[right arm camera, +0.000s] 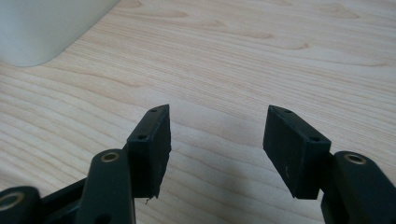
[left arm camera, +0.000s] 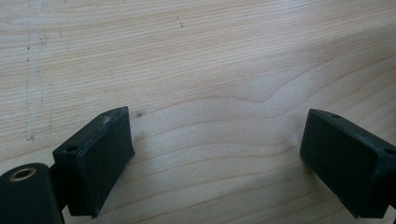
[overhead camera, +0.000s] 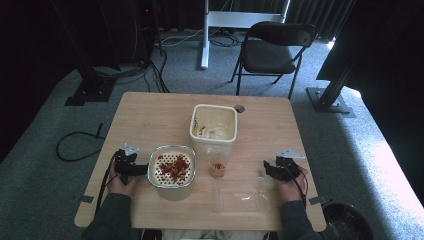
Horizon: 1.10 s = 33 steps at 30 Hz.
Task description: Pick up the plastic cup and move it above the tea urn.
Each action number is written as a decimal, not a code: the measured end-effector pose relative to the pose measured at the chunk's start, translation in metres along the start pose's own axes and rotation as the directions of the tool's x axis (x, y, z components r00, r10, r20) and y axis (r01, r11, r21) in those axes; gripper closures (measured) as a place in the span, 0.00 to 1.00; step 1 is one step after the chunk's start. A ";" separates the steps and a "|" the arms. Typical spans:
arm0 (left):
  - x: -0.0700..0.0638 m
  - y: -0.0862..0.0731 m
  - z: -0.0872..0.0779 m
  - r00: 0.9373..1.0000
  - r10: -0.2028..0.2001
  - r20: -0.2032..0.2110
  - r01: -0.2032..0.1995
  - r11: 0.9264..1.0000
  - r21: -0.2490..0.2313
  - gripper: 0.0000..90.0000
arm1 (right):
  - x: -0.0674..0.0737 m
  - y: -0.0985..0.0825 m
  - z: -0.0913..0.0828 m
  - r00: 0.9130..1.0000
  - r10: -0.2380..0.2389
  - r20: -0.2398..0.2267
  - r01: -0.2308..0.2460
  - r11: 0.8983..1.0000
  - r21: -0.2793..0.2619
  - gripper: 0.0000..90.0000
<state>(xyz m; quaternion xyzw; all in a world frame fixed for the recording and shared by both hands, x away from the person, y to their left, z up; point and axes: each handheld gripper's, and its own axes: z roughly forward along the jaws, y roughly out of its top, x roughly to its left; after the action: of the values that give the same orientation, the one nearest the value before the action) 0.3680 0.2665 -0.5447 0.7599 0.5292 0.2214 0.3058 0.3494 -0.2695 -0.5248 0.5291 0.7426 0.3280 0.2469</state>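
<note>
1. Lower centre, the clear lid [overhead camera: 239, 194] is lying flat on the worktop [overhead camera: 150, 115].
2. The left gripper [overhead camera: 141, 169] is sitting wide open beside the strainer tub [overhead camera: 171, 171].
3. At right, the right gripper [overhead camera: 267, 169] is gaping partway, nothing between its jaws.
4. Farther up, the tall container [overhead camera: 214, 126] is standing open.

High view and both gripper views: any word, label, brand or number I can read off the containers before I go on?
None can be read.
Tall white tub: dark and yellowish marks on an inner wall, too small and blurred to read.
Strainer bowl with red pieces: no print visible.
Small clear cup and clear flat lid: no label visible.
Table: bare wood grain.
</note>
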 end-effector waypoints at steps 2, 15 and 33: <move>0.000 0.000 0.000 1.000 0.001 0.000 -0.001 1.000 0.001 0.11 | 0.000 0.000 -0.003 1.000 0.000 0.000 0.000 1.000 -0.006 0.46; 0.000 0.000 0.000 1.000 0.001 -0.001 -0.001 1.000 0.000 0.11 | 0.006 0.004 -0.023 1.000 -0.023 -0.002 0.022 0.999 -0.047 0.48; 0.000 0.000 0.000 1.000 0.000 0.000 0.000 1.000 0.000 0.11 | 0.021 0.006 -0.062 0.997 -0.049 -0.052 0.044 0.993 -0.106 0.46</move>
<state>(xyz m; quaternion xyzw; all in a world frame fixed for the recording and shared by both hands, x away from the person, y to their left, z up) 0.3680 0.2665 -0.5447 0.7599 0.5291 0.2215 0.3058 0.3016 -0.2620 -0.4794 0.4889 0.7429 0.3750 0.2618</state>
